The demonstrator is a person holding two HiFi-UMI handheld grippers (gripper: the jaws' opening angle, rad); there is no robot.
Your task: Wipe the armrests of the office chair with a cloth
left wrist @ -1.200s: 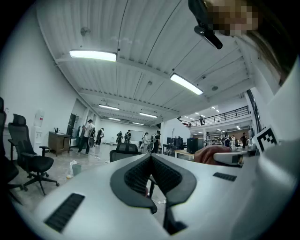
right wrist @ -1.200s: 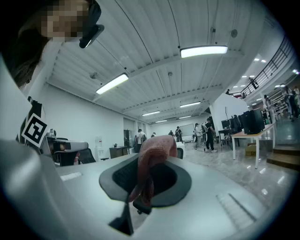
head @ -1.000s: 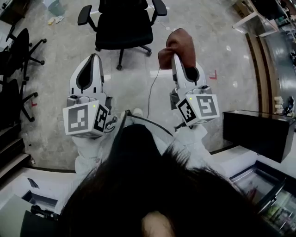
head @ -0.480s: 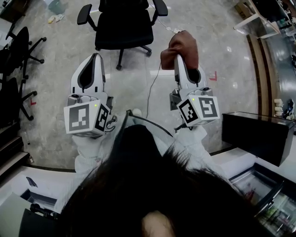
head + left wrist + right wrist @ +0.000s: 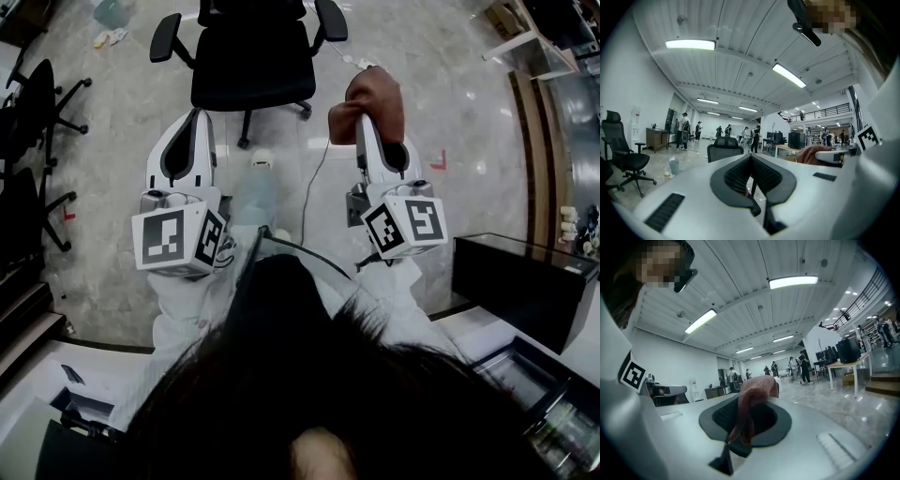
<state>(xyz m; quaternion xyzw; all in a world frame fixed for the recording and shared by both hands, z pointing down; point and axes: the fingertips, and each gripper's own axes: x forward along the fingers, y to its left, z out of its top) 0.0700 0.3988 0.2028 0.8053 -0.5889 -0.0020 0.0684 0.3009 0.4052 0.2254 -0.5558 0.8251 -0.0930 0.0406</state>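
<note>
Person is stepping closer to the office chair [image 5: 251,56], one foot [image 5: 262,161] now swinging forward. Right tongs [image 5: 362,120] are pinching the cloth [image 5: 373,94], nearing the chair's armrest [image 5: 330,19], still apart. Left tongs [image 5: 195,114] are pressed together, empty, short of the chair. Wiping isn't starting yet.

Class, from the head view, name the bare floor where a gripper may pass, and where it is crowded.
Bare floor lies right of the office chair, between the cloth in the right gripper and the black cabinet. A narrower strip runs between the left gripper and the spare chairs. Crowded: the middle, where a cable trails.
</note>
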